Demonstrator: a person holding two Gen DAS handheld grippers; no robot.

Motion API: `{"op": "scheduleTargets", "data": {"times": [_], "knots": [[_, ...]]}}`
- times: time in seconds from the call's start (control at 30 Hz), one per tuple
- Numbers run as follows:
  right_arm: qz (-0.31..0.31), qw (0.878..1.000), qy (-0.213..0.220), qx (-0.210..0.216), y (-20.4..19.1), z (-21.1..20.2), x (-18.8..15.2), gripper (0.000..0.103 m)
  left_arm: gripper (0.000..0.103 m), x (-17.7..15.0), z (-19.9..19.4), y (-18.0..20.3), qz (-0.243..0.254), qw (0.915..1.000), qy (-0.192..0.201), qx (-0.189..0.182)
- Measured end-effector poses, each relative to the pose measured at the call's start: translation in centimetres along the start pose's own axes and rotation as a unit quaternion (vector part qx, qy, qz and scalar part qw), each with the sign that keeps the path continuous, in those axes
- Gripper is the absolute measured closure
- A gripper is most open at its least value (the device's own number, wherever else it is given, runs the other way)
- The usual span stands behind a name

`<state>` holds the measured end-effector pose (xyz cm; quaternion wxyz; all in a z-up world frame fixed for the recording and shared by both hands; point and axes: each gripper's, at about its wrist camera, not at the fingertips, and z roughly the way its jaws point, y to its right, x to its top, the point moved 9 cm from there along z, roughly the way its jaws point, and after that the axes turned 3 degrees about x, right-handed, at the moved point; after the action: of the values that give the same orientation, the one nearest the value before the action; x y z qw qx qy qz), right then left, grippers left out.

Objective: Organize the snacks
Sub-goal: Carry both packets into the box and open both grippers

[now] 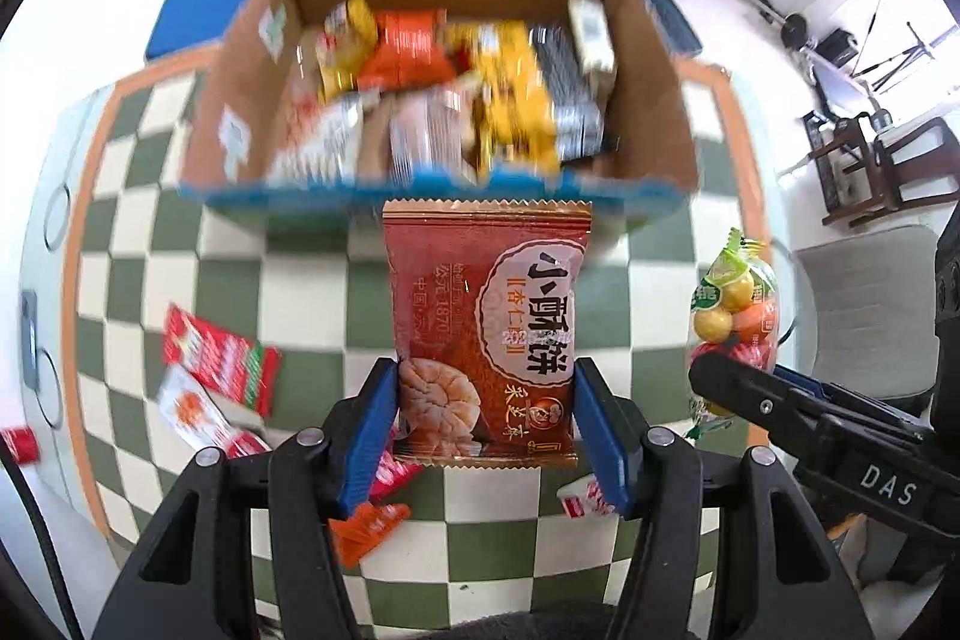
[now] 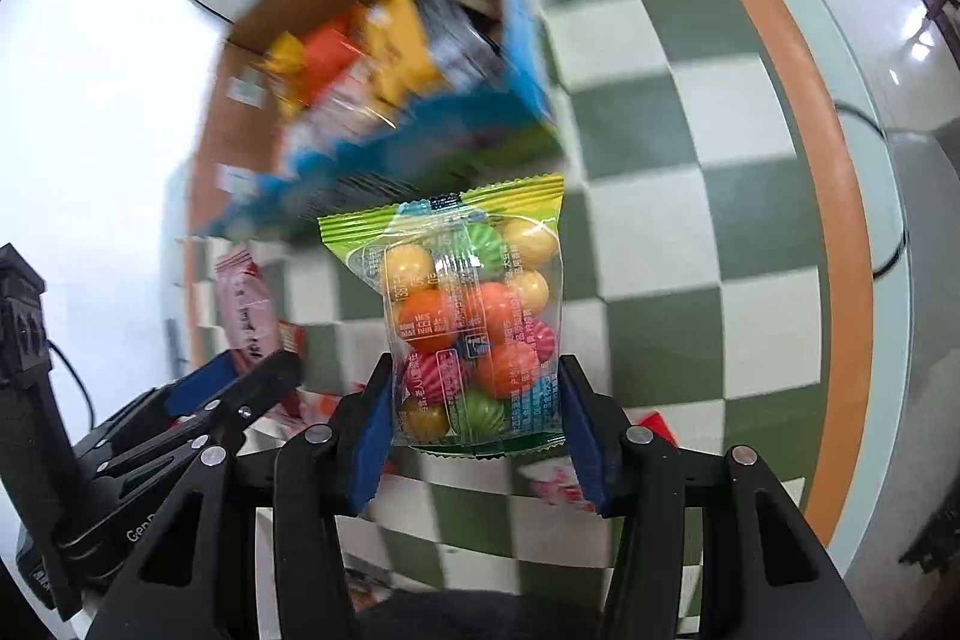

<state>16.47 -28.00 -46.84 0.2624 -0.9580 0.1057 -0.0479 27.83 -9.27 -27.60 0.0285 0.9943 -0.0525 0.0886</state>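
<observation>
My left gripper [image 1: 486, 394] is shut on a red-brown pastry packet [image 1: 489, 316], held upright above the checkered table, just in front of the open cardboard box [image 1: 240, 100]. The box holds several yellow, orange and silver snack packs [image 1: 456, 88]. My right gripper [image 2: 474, 400] is shut on a clear bag of coloured gumballs [image 2: 474, 322], held up to the right of the box [image 2: 264, 124]. The gumball bag [image 1: 735, 304] and the right gripper also show at the right of the left wrist view.
Red and white snack packets [image 1: 216, 370] lie on the green-and-white checkered table [image 1: 180, 244] at the left, more under my left gripper [image 1: 372, 520]. A pink packet [image 2: 246, 310] lies near the box. The table's orange border [image 2: 840, 220] runs along the right.
</observation>
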Motion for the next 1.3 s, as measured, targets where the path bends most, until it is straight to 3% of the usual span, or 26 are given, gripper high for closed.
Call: {"op": "scheduleTargets", "data": {"times": [0.1, 0.23, 0.4, 0.5, 0.73, 0.9, 1.03, 1.07, 1.1, 1.13, 1.17, 1.27, 1.3], "knots": [[-0.008, 1.000, 0.016, 0.020, -2.5, -2.0, 1.9, 0.049, 0.047, 3.7, -1.4, -0.4, -0.003, 0.9998, 0.016, -0.009], [-0.020, 0.999, 0.037, 0.026, -6.0, -3.0, 5.4, 0.049, 0.047, 7.8, -0.6, -1.8, -0.007, 0.9996, 0.027, 0.002], [-0.010, 0.999, 0.047, -0.001, -6.9, -1.6, 9.4, 0.049, 0.047, 11.7, 1.6, -4.4, -0.013, 0.9998, 0.004, 0.011], [0.009, 0.999, 0.042, -0.014, -6.5, -0.1, 11.4, 0.049, 0.047, 13.2, 4.0, -5.4, -0.021, 0.9993, -0.029, 0.008], [0.013, 0.998, 0.032, -0.052, -5.5, 2.6, 14.0, 0.049, 0.047, 14.0, 9.2, -6.7, -0.030, 0.9943, -0.102, 0.005], [0.011, 0.998, 0.020, -0.066, -5.3, 4.2, 14.7, 0.049, 0.047, 13.4, 11.4, -7.3, -0.029, 0.9908, -0.131, 0.021], [0.010, 0.997, 0.008, -0.074, -5.1, 5.2, 14.8, 0.047, 0.046, 12.9, 12.3, -7.3, -0.032, 0.9889, -0.145, 0.005], [0.009, 0.997, 0.009, -0.077, -5.1, 5.3, 14.9, 0.045, 0.045, 12.7, 12.4, -7.3, -0.033, 0.9884, -0.148, 0.002], [0.012, 0.997, 0.009, -0.081, -5.1, 5.3, 15.0, 0.034, 0.039, 12.6, 12.4, -7.3, -0.032, 0.9885, -0.148, 0.000], [0.013, 0.997, 0.007, -0.079, -5.1, 5.3, 15.1, 0.024, 0.031, 12.5, 12.3, -7.4, -0.030, 0.9890, -0.145, 0.004], [0.014, 0.997, 0.007, -0.076, -5.2, 5.3, 15.1, 0.023, 0.017, 12.6, 12.3, -7.5, -0.029, 0.9892, -0.144, 0.010], [0.003, 0.996, 0.003, -0.085, -5.6, 5.4, 15.3, 0.021, 0.015, 12.5, 11.9, -7.5, -0.026, 0.9900, -0.138, 0.010], [0.001, 0.996, -0.001, -0.086, -5.8, 5.5, 15.2, 0.016, 0.015, 12.4, 11.8, -7.4, -0.025, 0.9902, -0.137, 0.008]]}}
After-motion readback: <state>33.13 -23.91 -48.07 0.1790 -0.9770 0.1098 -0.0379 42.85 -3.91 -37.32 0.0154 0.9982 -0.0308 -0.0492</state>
